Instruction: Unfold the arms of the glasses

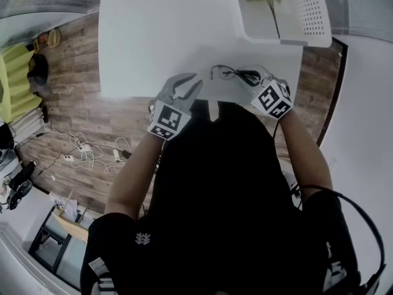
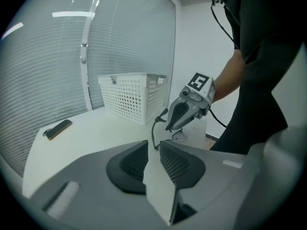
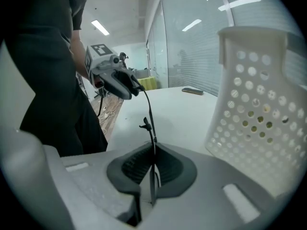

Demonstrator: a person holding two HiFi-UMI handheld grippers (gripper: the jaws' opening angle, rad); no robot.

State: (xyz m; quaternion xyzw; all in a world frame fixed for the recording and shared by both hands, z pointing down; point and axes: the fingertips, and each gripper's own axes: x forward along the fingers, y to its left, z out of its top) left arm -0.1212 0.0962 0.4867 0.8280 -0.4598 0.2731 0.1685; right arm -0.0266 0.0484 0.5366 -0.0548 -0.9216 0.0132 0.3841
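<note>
Between the fingers of the right gripper (image 3: pixel 153 151) the glasses (image 3: pixel 149 120) are pinched by a thin part of the wire frame. The pads are closed tight on it, and the rest of the frame juts out ahead of the fingertips. I cannot tell whether a lens touches the desk (image 1: pixel 159 39). The left gripper (image 2: pixel 153 150) stands just to the left, tips aimed at the frame but short of it. Its fingers are partly apart with nothing between them.

The hold looks slight. A tug from the left fingers could make the wire twist or slide out of the pads. Closing on a lens or on both arms at once, or pulling an arm against its hinge, could bend the frame. The desk's near edge lies right under and behind both sets of fingers, so dropped glasses may go to the floor.

Ahead of the fingers the desk is bare and gives room. The basket (image 3: pixel 259 119) stands near, ahead and right of the right fingers, and limits a swing that way. A dark flat thing (image 2: pixel 57 128) lies well ahead of the left fingers.
</note>
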